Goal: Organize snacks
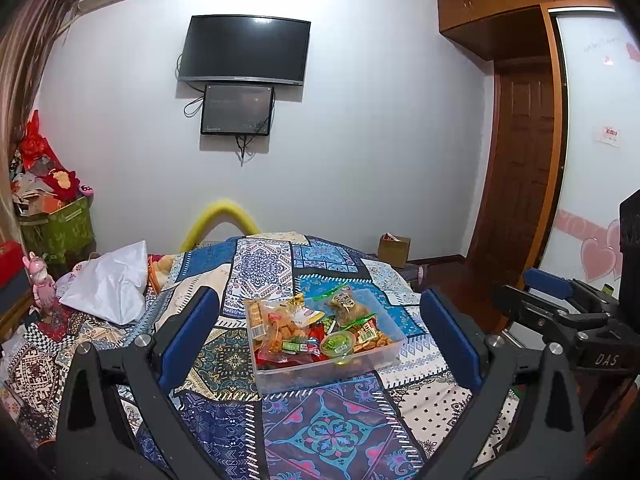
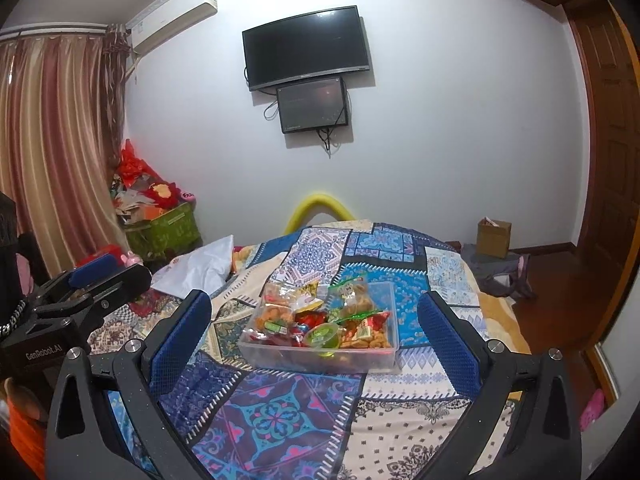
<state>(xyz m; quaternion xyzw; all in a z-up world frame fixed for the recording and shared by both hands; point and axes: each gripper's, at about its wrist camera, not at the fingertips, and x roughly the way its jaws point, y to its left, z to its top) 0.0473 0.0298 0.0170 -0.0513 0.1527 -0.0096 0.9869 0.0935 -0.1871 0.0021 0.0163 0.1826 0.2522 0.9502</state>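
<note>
Setting: a bedroom, seen from two cameras looking forward along gripper fingers over a bed (image 1: 344, 432) covered in a blue, purple and cream patchwork quilt.
Snack box: a clear plastic box (image 1: 384, 354) sat on the quilt near the middle of the bed, ahead of both grippers and touching neither.
Snacks: all the packets in view lay inside the box, piled together. A bag of orange fried pieces (image 1: 280, 330) sat at its left, a clear bag of brown snacks (image 1: 348, 306) stood toward the back, and a small green jelly cup (image 1: 338, 344) rested near the front wall.
Left gripper: the left gripper (image 1: 320, 336) hung above the quilt with its blue-padded fingers spread wide and nothing between them.
Right gripper: the right gripper (image 2: 316, 332) was likewise spread wide and empty, level with the left one and just beside it.
Elsewhere on the bed: a white plastic bag (image 1: 114, 284) lay at the left edge.
Far wall: a dark television (image 1: 244, 50) hung above a smaller dark screen (image 1: 237, 110).
</note>
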